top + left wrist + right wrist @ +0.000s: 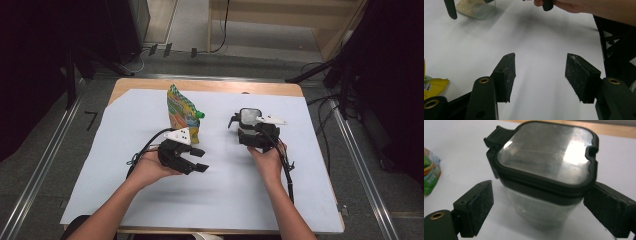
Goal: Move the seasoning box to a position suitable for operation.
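Observation:
A clear container with a black clip lid (250,117) (546,162) stands on the white sheet right of centre. My right gripper (251,129) (540,186) has a jaw on each side of it. The left pad (475,207) stands apart from the wall, and the right pad (609,210) sits close by the lid's rim. A colourful pouch with a green cap (181,114) (430,172) stands upright left of centre. Just in front of the pouch, my left gripper (201,160) (540,57) is open over bare sheet, its jaws pointing toward the right hand.
The white sheet (225,200) covers a wooden table (210,86). The left gripper view shows the container's base holding a sandy powder (475,8). Metal rails (45,165) run along both sides, with cables and dark stands on the floor behind.

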The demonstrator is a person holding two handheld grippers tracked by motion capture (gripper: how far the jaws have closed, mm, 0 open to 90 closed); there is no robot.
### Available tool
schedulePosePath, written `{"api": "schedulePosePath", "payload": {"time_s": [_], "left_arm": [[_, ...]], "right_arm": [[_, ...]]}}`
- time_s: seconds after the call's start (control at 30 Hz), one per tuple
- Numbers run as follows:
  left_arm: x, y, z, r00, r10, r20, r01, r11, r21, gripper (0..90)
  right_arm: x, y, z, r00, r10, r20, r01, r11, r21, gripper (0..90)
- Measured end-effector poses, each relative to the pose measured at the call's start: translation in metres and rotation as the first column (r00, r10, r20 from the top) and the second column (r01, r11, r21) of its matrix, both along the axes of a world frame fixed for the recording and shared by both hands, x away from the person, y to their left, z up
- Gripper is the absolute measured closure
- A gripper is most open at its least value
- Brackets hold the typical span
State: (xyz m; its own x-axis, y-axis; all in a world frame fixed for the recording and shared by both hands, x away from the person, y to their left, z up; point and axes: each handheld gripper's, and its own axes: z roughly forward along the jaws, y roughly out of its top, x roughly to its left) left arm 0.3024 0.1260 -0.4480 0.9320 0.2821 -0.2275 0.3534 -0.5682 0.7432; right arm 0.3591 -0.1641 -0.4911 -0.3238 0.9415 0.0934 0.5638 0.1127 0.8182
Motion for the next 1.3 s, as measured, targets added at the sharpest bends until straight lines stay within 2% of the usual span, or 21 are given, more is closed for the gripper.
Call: {"api": "schedulePosePath", "payload": {"time_s": [0.03, 0.3, 0.47, 0.63, 0.83, 0.97, 1.17, 1.3], "left_arm": [[0.0, 0.0, 0.0, 1.0, 0.001, -0.002, -0.001, 1.0, 0.001, 42.1], [-0.001, -0.001, -0.001, 1.0, -0.003, -0.006, 0.003, 1.0, 0.001, 42.2], [0.0, -0.001, -0.001, 0.9999, -0.004, -0.014, 0.004, 1.0, -0.001, 42.2], [0.0, -0.001, -0.001, 0.9999, -0.004, -0.015, 0.004, 1.0, -0.005, 42.2], [0.001, 0.0, -0.001, 0.9999, -0.005, -0.015, 0.005, 1.0, 0.0, 42.2], [0.002, 0.0, -0.002, 0.9998, -0.001, -0.02, 0.001, 1.0, 0.0, 42.4], [0.002, 0.0, -0.002, 0.9998, 0.005, -0.021, -0.005, 1.0, -0.001, 42.3], [0.003, 0.0, -0.002, 0.9998, 0.015, -0.013, -0.015, 0.9999, -0.004, 42.5]], "right_arm": [[0.003, 0.003, -0.002, 0.9995, -0.026, 0.02, 0.026, 0.9997, -0.003, 9.2], [0.014, 0.011, -0.012, 0.9938, -0.1, 0.049, 0.099, 0.995, 0.011, 9.6], [0.019, 0.018, -0.019, 0.9841, -0.164, 0.067, 0.162, 0.9862, 0.034, 9.5], [0.024, 0.022, -0.02, 0.9787, -0.189, 0.079, 0.188, 0.9818, 0.031, 9.5], [0.026, 0.023, -0.023, 0.976, -0.189, 0.109, 0.188, 0.982, 0.014, 11.7], [0.026, 0.02, -0.023, 0.9779, -0.172, 0.119, 0.173, 0.985, 0.004, 13.6], [0.024, 0.014, -0.022, 0.983, -0.145, 0.113, 0.144, 0.9894, 0.016, 14.2], [0.02, 0.01, -0.019, 0.989, -0.12, 0.087, 0.118, 0.9926, 0.029, 14.4]]}}
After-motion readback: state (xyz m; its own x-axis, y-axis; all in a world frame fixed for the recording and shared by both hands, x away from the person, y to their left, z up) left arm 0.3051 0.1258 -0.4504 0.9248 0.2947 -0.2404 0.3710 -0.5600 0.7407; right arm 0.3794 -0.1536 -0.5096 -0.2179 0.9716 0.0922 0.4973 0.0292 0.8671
